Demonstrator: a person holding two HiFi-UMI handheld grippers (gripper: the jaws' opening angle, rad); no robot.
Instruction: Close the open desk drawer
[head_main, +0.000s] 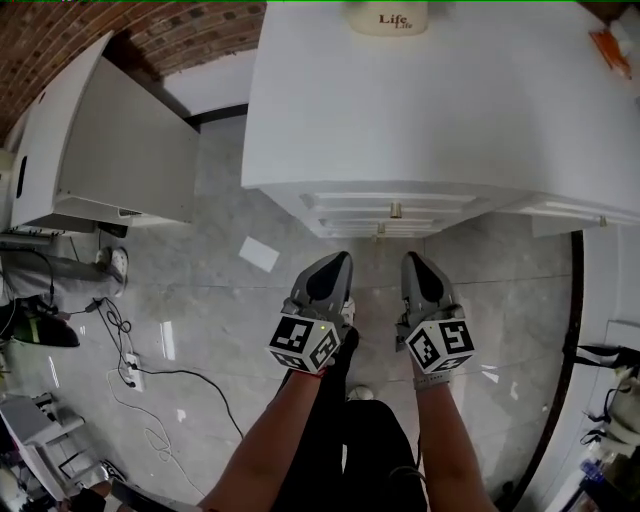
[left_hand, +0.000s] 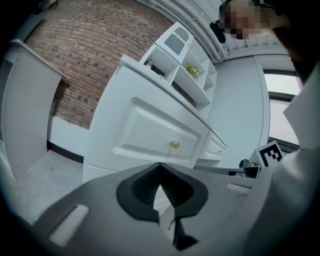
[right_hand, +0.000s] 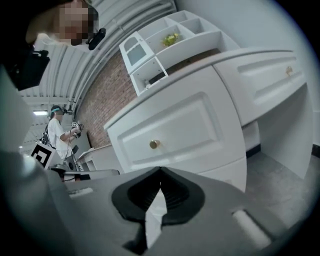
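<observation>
A white desk (head_main: 400, 110) fills the top of the head view. Its drawer stack juts out from under the desktop, and the drawer front with a brass knob (head_main: 395, 209) stands proud of the desk's edge. That knob (left_hand: 174, 144) sits just above my left gripper (left_hand: 160, 167), which is shut and empty. From the right gripper view the knob (right_hand: 154, 144) sits a little up and left of my right gripper (right_hand: 160, 172), also shut and empty. Both grippers (head_main: 335, 258) (head_main: 415, 258) hover side by side above the floor, short of the drawer and touching nothing.
A white cabinet (head_main: 110, 150) stands at the left against a brick wall. A sheet of paper (head_main: 259, 254) lies on the tiled floor, and cables with a power strip (head_main: 130, 375) lie further left. A second drawer with a knob (head_main: 602, 220) is at the right. Another person (right_hand: 60, 135) stands far off.
</observation>
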